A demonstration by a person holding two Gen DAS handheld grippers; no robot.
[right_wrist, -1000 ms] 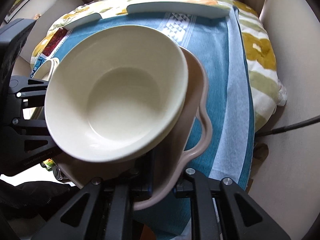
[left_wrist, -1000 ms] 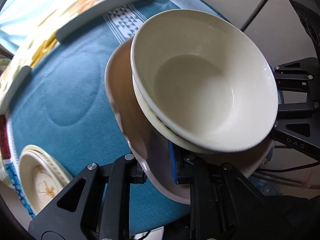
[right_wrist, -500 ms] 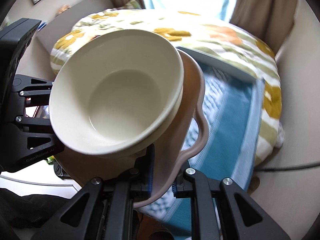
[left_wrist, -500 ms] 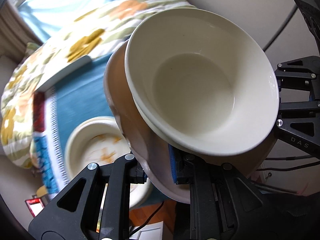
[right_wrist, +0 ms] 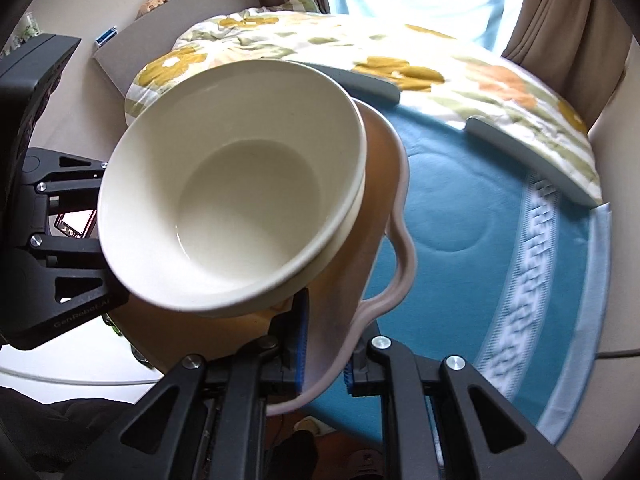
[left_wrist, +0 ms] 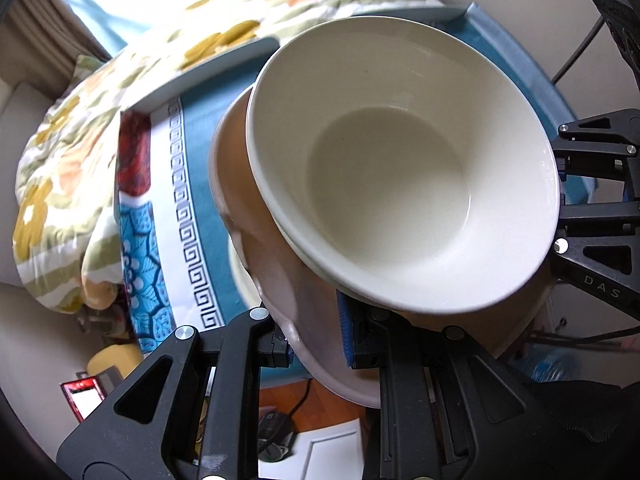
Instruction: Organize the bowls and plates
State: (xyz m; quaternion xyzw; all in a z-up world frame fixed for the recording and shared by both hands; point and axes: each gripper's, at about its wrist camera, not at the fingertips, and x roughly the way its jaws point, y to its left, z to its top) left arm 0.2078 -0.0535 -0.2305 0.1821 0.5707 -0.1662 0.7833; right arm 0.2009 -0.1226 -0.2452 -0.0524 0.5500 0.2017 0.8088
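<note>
A pink scalloped plate (left_wrist: pixel 276 280) carries two stacked cream bowls (left_wrist: pixel 400 168) and is held in the air between both grippers. My left gripper (left_wrist: pixel 316 340) is shut on the plate's near rim. My right gripper (right_wrist: pixel 324 352) is shut on the opposite rim of the plate (right_wrist: pixel 384 248), with the bowls (right_wrist: pixel 240 208) leaning toward the left. A sliver of a cream plate (left_wrist: pixel 242 280) on the bed shows under the pink plate's left edge.
Below is a bed with a teal patterned cover (right_wrist: pixel 480 220) and a floral quilt (left_wrist: pixel 72 160). Grey-edged cushions (right_wrist: pixel 532 156) lie along the cover's far side. Wooden floor, a cable and a white sheet (left_wrist: pixel 320 448) show under the left gripper.
The held plate and bowls have swung sideways over the bed. The patterned cream plate, in plain view half a second ago, is now almost hidden beneath the pink plate. Both grips are unchanged.
</note>
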